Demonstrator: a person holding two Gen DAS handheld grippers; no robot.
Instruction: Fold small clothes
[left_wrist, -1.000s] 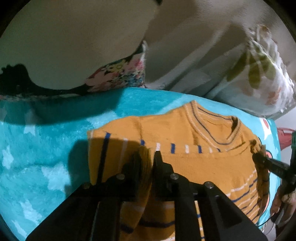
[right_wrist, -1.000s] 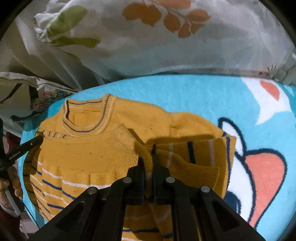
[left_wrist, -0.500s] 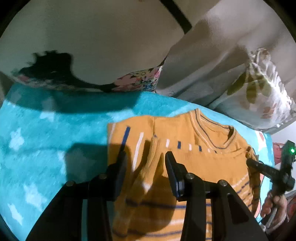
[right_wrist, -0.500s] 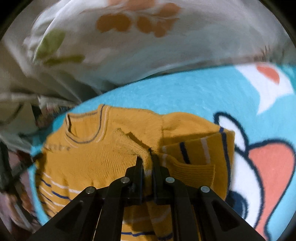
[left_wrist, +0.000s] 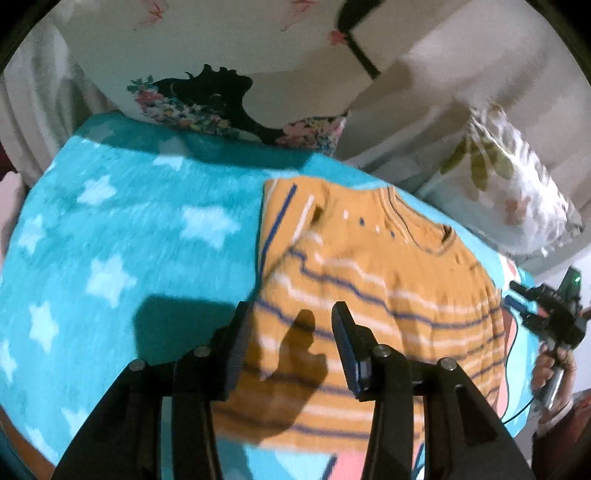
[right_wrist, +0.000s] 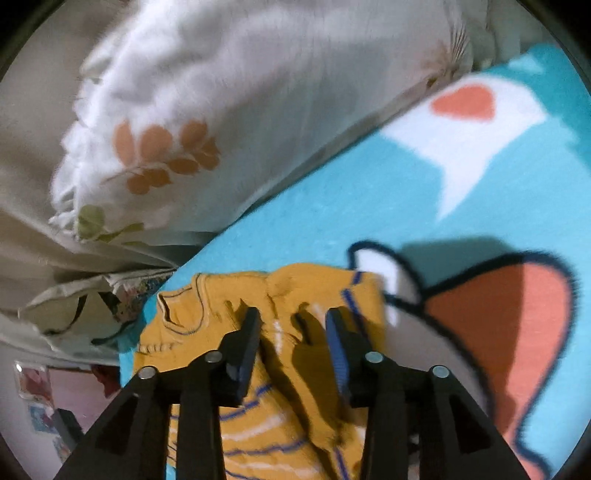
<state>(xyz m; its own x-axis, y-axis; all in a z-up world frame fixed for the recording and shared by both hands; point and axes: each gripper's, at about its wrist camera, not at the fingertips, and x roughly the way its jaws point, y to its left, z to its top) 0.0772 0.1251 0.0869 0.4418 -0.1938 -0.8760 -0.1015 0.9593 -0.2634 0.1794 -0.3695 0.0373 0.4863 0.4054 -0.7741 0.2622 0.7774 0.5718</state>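
Note:
A small mustard-yellow knit sweater (left_wrist: 369, 288) with blue and white stripes lies on a turquoise blanket (left_wrist: 129, 240), both sleeves folded in over the body. My left gripper (left_wrist: 290, 325) is open and empty, raised above the sweater's left side. My right gripper (right_wrist: 293, 325) is open and empty above the sweater (right_wrist: 295, 398) near its folded right sleeve. The right gripper also shows at the right edge of the left wrist view (left_wrist: 543, 314), held by a hand.
A white pillow with a leaf print (right_wrist: 221, 122) lies behind the sweater. A floral cushion (left_wrist: 221, 110) lies at the blanket's far side. The blanket carries a cartoon print (right_wrist: 498, 314) to the sweater's right and white stars (left_wrist: 107, 280) to its left.
Both grippers have let go of the sleeves, opened and pulled up and back. The sleeves now lie folded on the sweater's body. The right wrist view has tilted.

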